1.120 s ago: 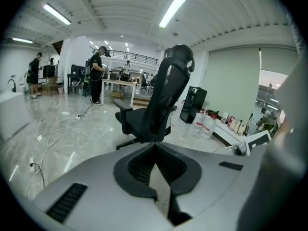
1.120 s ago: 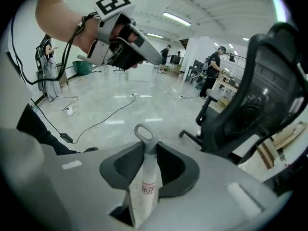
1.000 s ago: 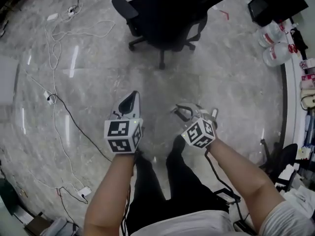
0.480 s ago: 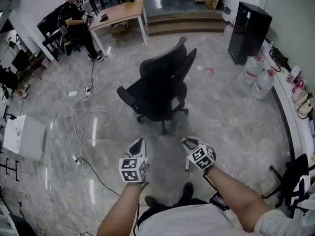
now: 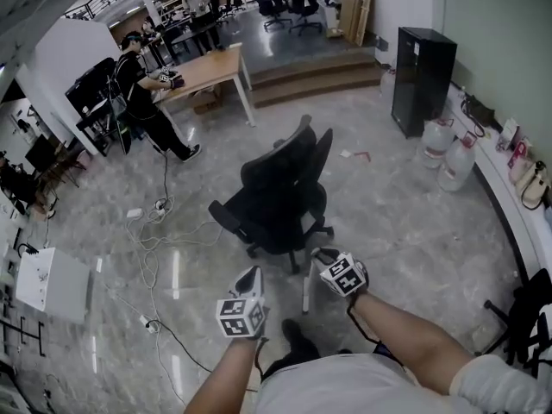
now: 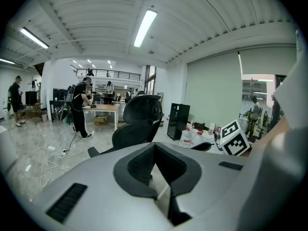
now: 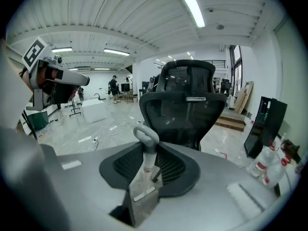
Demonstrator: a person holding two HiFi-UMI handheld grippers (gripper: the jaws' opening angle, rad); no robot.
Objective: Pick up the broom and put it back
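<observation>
My right gripper (image 5: 321, 255) is shut on the top of the broom's thin pale handle (image 5: 306, 290), which hangs down from it towards the floor. In the right gripper view the handle's grey loop end (image 7: 146, 134) stands up between the ribbed pads (image 7: 126, 165), with a flat metal piece below it. The broom's head is hidden. My left gripper (image 5: 250, 276) is held up beside it on the left, apart from the handle. Its pads (image 6: 142, 164) meet at the tip with nothing between them. Both grippers point at a black office chair (image 5: 280, 188).
The chair stands just ahead on the grey marble floor. Loose cables (image 5: 151, 231) trail at the left near a white box (image 5: 50, 283). Water bottles (image 5: 455, 166) and a black cabinet (image 5: 420, 69) stand at the right. A person (image 5: 142, 93) stands by a table (image 5: 207, 72).
Both grippers have risen and the head view has lifted from the floor to the room. The right gripper has rolled, and the pale handle now shows hanging below it.
</observation>
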